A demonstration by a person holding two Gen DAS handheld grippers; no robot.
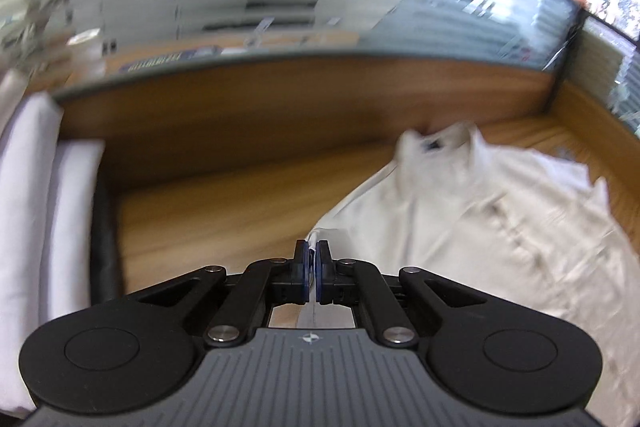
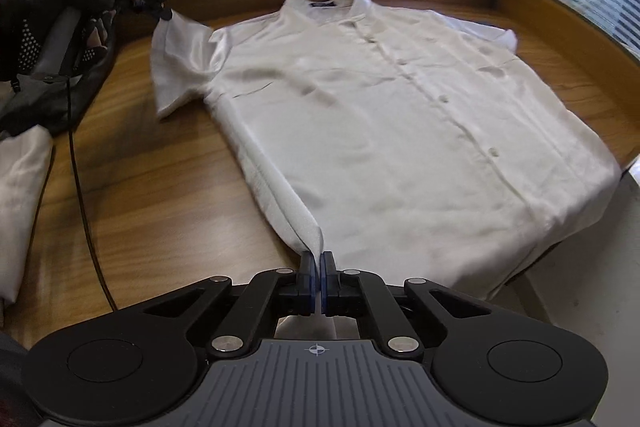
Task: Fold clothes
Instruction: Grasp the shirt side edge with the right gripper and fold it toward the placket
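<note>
A white short-sleeved button shirt (image 2: 384, 107) lies front up on the wooden table (image 2: 160, 195), collar at the far side. My right gripper (image 2: 319, 263) is shut on the shirt's near left hem corner, lifting that edge a little. My left gripper (image 1: 313, 253) is shut on the tip of the shirt's left sleeve; in the right wrist view it (image 2: 162, 12) holds the sleeve (image 2: 180, 59) up at the far left. The shirt (image 1: 500, 227) fills the right of the blurred left wrist view.
More white cloth (image 2: 20, 195) lies at the table's left edge, also in the left wrist view (image 1: 36, 227). A black cable (image 2: 86, 219) runs across the table's left side. A raised wooden wall (image 1: 280, 99) and frosted glass panels bound the far side.
</note>
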